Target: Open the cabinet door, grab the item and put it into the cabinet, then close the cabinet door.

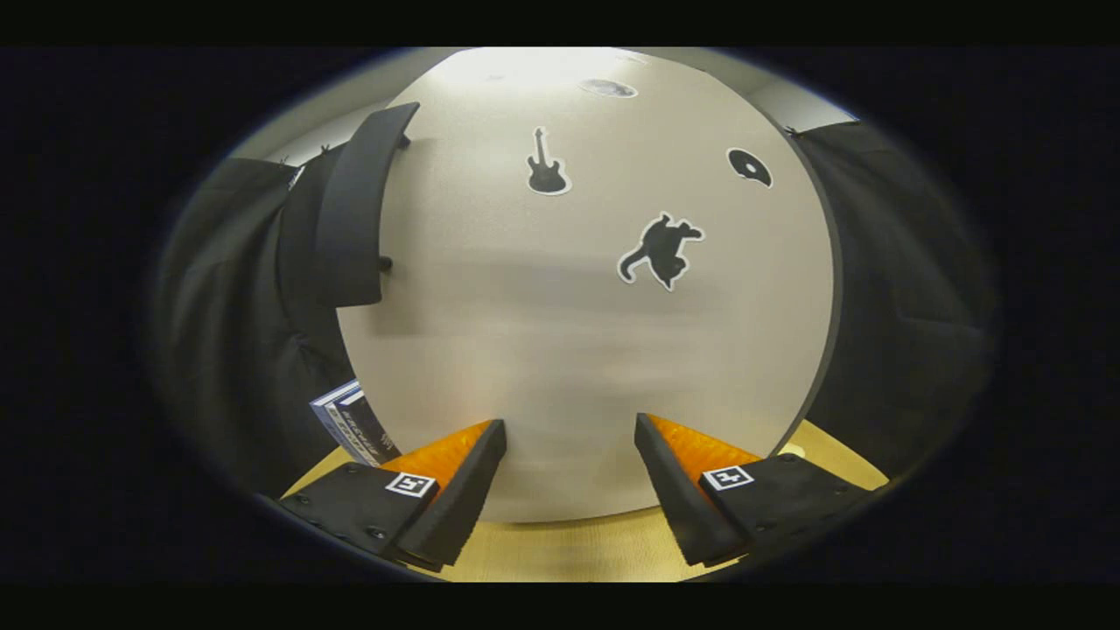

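While we are holding the gripper (pixel 569 437) level with the cabinet door (pixel 577 350), its two fingers are standing spread apart, gripping nothing, with bare door panel showing in the gap between them. We are facing the pale door head-on, and it is lying just beyond the fingertips; whether the tips are touching the panel, we cannot tell. A dark curved handle (pixel 357 210) is sitting on the door at about ten o'clock from the fingers, mounted on two short posts near the door's left edge. Three dark silhouette stickers are showing on the panel: a guitar sticker (pixel 546 164) at twelve o'clock, a cat sticker (pixel 661 250) at about one o'clock, and a round disc-like sticker (pixel 750 166) farther out toward two o'clock. A book-like item (pixel 352 423) with a dark cover is standing tilted at about nine o'clock from the left finger, just beside the door's lower left edge. Everything is resting on a tan tabletop (pixel 569 547), which is passing beneath the fingers at six o'clock.
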The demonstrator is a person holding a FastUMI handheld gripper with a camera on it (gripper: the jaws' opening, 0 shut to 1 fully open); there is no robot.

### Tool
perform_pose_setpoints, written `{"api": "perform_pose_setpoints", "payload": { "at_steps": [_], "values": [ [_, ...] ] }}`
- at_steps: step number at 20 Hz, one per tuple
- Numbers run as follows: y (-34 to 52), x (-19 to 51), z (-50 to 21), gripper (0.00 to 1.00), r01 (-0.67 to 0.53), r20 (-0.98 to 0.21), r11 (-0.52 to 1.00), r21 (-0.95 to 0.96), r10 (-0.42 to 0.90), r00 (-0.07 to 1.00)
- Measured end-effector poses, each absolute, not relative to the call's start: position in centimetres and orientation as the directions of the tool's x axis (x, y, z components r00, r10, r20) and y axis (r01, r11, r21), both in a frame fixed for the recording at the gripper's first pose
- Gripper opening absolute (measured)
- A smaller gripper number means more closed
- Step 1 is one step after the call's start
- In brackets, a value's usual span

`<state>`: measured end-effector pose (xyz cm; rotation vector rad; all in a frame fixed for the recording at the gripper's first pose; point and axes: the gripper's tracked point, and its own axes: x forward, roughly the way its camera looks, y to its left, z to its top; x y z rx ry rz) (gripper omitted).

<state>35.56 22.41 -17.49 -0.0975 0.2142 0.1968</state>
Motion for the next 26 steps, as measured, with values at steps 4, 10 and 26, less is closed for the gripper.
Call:
{"api": "perform_pose_setpoints", "payload": {
  "at_steps": [4,10,26],
  "values": [
    [22.5,35.9,-17.8,0.96,-0.223,-0.241,0.973,-0.059,0.203,0.949],
    [21.8,34.6,-15.2,0.96,-0.211,-0.232,0.974,-0.087,0.186,0.955],
    [12.0,18.8,-5.4,0.96,0.027,-0.069,0.996,-0.084,-0.033,0.997]
  ]
}}
